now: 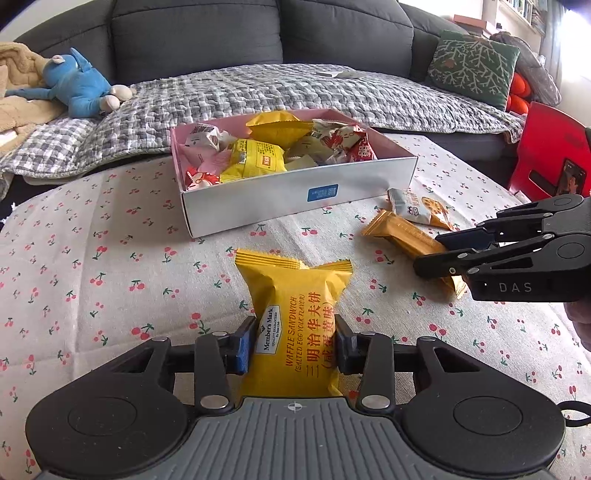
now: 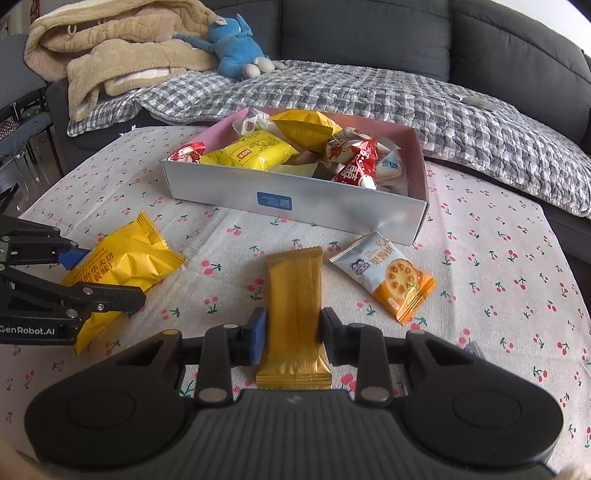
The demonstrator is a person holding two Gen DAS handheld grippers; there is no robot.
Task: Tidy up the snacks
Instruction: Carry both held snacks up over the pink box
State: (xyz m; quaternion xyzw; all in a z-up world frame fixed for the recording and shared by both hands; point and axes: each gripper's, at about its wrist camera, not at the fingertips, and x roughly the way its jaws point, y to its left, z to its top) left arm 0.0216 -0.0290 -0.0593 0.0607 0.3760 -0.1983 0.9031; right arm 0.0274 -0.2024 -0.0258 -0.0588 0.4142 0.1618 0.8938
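My left gripper (image 1: 295,343) is shut on a yellow waffle sandwich packet (image 1: 295,314), low over the cherry-print tablecloth; it also shows in the right wrist view (image 2: 125,266). My right gripper (image 2: 291,332) is shut on a gold bar packet (image 2: 295,306), also seen in the left wrist view (image 1: 402,236). A white box (image 1: 295,195) with a pink inside holds several snack packets, just beyond both grippers (image 2: 295,201). A white and orange biscuit packet (image 2: 388,273) lies on the cloth right of the gold bar.
The cherry-print tablecloth (image 1: 110,258) covers the table. Behind it is a grey sofa (image 1: 258,33) with a checked quilt, a blue plush toy (image 1: 77,88), a beige blanket (image 2: 122,55) and a green cushion (image 1: 472,66). A red chair (image 1: 554,147) stands at right.
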